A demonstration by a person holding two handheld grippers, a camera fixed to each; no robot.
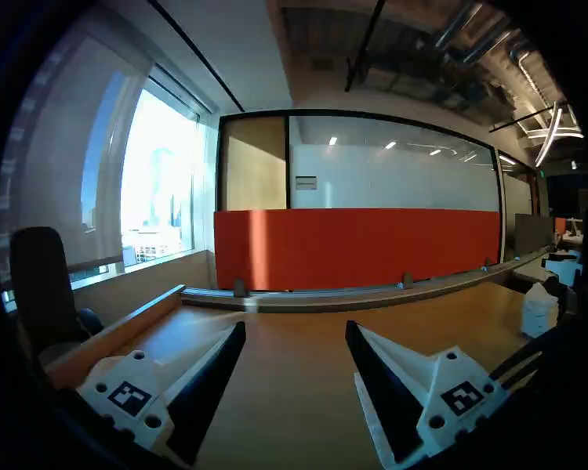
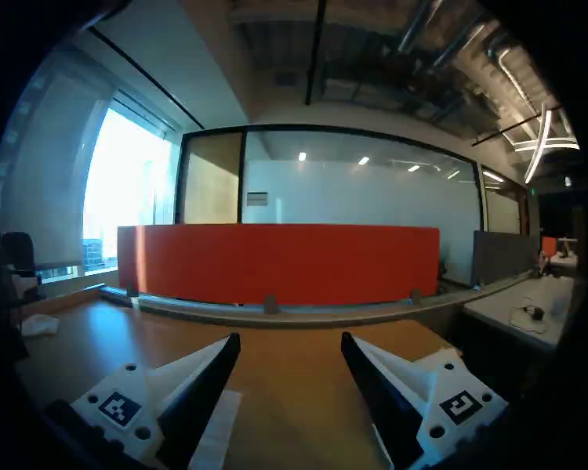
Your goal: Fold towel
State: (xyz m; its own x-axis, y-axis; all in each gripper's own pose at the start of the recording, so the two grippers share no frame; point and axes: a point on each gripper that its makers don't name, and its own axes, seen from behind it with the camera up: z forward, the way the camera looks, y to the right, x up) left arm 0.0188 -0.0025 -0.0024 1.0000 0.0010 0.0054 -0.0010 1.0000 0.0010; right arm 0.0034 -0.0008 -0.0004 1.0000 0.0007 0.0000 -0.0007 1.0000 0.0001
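Right gripper view, white towel (image 2: 218, 427) flat on table (image 2: 294, 376), right claw (image 2: 288, 338) spread.

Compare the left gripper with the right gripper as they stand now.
The left gripper hangs over bare desk; the right gripper has a white towel edge by one finger. The left gripper sits nearer the chair and window; the right gripper farther. Both are open, empty, facing the orange partition.
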